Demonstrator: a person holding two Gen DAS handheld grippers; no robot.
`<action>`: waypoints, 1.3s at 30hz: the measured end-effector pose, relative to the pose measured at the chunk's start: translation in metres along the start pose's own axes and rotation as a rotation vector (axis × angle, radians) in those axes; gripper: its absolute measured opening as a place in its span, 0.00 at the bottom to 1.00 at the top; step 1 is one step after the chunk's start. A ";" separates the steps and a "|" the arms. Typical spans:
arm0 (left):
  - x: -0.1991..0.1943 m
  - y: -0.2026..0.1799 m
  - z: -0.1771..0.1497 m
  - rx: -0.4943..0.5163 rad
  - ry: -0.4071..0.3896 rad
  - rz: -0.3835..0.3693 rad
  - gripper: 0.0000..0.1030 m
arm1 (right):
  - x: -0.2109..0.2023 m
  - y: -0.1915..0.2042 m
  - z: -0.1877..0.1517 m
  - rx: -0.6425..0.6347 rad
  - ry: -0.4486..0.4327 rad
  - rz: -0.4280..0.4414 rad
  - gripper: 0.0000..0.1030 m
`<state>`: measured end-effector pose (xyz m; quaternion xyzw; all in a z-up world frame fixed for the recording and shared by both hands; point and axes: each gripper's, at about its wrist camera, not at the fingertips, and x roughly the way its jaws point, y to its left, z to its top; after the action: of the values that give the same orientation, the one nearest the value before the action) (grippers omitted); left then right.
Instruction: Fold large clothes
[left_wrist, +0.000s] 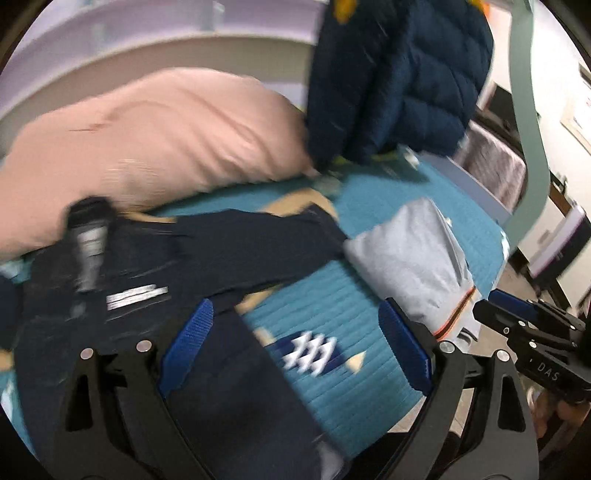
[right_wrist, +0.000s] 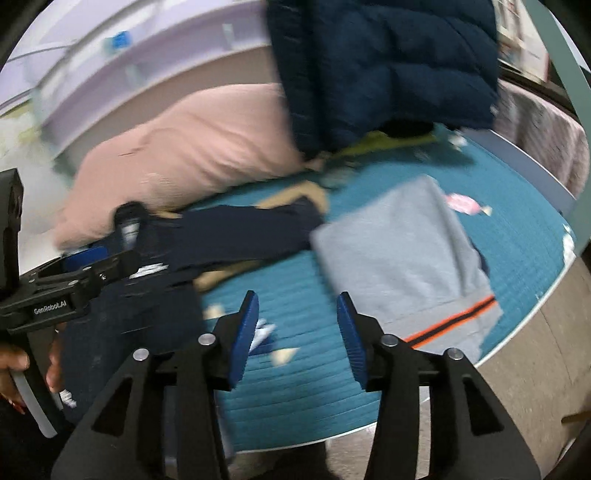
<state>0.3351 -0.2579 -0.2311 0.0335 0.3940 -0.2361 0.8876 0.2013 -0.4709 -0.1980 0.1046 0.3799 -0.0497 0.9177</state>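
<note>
A dark navy garment (left_wrist: 229, 251) with white print lies spread and rumpled on the teal quilted bed (left_wrist: 351, 295); the right wrist view shows this navy garment (right_wrist: 236, 229) at centre left. A folded grey garment (left_wrist: 410, 258) with an orange and black stripe rests to its right, and this grey garment (right_wrist: 399, 251) lies just beyond my right gripper. My left gripper (left_wrist: 295, 332) hangs open above the navy garment's edge and the quilt, holding nothing. My right gripper (right_wrist: 298, 325) is open over bare quilt (right_wrist: 295, 387), with nothing between its pads. Both views are motion-blurred.
A navy puffer jacket (left_wrist: 399, 74) is heaped at the back of the bed beside a pink pillow (left_wrist: 159, 136). A grey-pink blanket (right_wrist: 546, 140) hangs at the far right. The bed's edge and floor (right_wrist: 517, 387) lie at lower right. A hand (right_wrist: 14, 362) holds the left gripper's handle.
</note>
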 end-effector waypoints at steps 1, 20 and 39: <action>-0.014 0.007 -0.005 -0.013 -0.005 0.026 0.89 | -0.007 0.013 -0.001 -0.016 -0.006 0.011 0.43; -0.307 0.091 -0.115 -0.153 -0.247 0.361 0.90 | -0.159 0.222 -0.042 -0.246 -0.154 0.222 0.76; -0.403 0.050 -0.143 -0.119 -0.390 0.403 0.95 | -0.250 0.237 -0.073 -0.278 -0.297 0.149 0.84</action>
<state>0.0267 -0.0207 -0.0471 0.0132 0.2143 -0.0332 0.9761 0.0156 -0.2209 -0.0349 -0.0034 0.2350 0.0563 0.9704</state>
